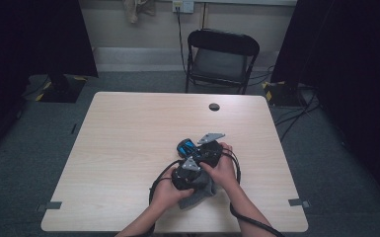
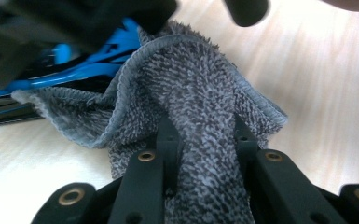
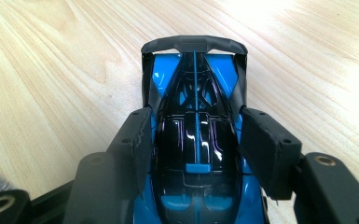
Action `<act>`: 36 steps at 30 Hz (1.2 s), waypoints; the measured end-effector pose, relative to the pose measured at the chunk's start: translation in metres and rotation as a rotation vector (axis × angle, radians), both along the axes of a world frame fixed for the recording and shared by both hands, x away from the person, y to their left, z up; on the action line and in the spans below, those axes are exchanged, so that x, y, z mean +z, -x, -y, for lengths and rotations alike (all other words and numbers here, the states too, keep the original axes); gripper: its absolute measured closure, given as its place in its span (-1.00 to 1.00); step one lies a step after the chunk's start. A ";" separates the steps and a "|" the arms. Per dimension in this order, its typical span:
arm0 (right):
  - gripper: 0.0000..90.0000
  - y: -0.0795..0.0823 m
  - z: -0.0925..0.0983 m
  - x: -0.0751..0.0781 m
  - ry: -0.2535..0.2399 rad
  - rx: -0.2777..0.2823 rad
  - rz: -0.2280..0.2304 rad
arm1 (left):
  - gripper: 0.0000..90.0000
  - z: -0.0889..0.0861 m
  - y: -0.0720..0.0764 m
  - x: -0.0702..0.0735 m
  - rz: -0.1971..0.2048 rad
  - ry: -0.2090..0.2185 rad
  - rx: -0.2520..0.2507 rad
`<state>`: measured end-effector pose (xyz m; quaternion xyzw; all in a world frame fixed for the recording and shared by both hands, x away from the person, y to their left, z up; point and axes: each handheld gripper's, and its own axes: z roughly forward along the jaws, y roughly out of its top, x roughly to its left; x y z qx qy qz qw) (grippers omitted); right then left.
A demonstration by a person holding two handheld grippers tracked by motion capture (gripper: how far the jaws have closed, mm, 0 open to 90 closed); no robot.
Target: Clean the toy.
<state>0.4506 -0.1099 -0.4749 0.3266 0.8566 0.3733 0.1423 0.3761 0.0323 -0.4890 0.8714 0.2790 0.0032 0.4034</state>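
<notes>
1. The toy car [image 3: 196,154], blue and black, sat on the table [image 1: 128,148] near its middle, clamped at its flanks by the right gripper [image 3: 193,140]
2. Its glossy shell looked light, stiff and slippery; the thin rear wing seemed fragile, so the body sides suited holding best
3. The left gripper [image 2: 205,140] was pinched shut on the grey cloth [image 2: 186,88], soft and limp, bunched just beside the car
</notes>
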 end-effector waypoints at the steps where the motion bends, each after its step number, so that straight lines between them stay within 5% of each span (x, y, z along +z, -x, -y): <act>1: -0.01 0.000 0.000 0.000 0.000 0.000 0.000 | 0.61 0.000 0.001 0.001 -0.007 0.005 -0.012; 5: -0.01 0.000 0.001 -0.001 -0.008 -0.001 -0.002 | 0.61 -0.007 0.004 0.007 0.000 -0.005 -0.024; 10: -0.01 0.001 0.003 -0.001 -0.017 -0.001 0.001 | 0.60 -0.034 -0.002 0.021 0.024 -0.016 0.048; 12: -0.01 0.001 0.003 -0.001 -0.018 -0.002 -0.001 | 0.60 -0.051 -0.009 0.023 0.046 -0.043 0.109; 16: -0.01 0.001 0.002 -0.001 -0.013 -0.002 0.003 | 0.60 -0.078 -0.021 0.025 0.051 -0.027 0.236; 22: -0.01 0.002 0.004 -0.002 -0.020 -0.002 0.003 | 0.60 -0.100 -0.040 0.030 0.083 -0.046 0.355; 30: -0.01 0.002 0.004 -0.002 -0.022 0.000 0.003 | 0.60 -0.100 -0.059 0.024 0.107 -0.094 0.490; 33: -0.01 0.003 0.005 -0.002 -0.026 0.000 0.004 | 0.60 -0.095 -0.064 0.019 0.119 -0.127 0.513; 36: -0.01 0.003 0.005 -0.002 -0.028 -0.002 0.005 | 0.59 -0.085 -0.065 0.013 0.097 -0.116 0.524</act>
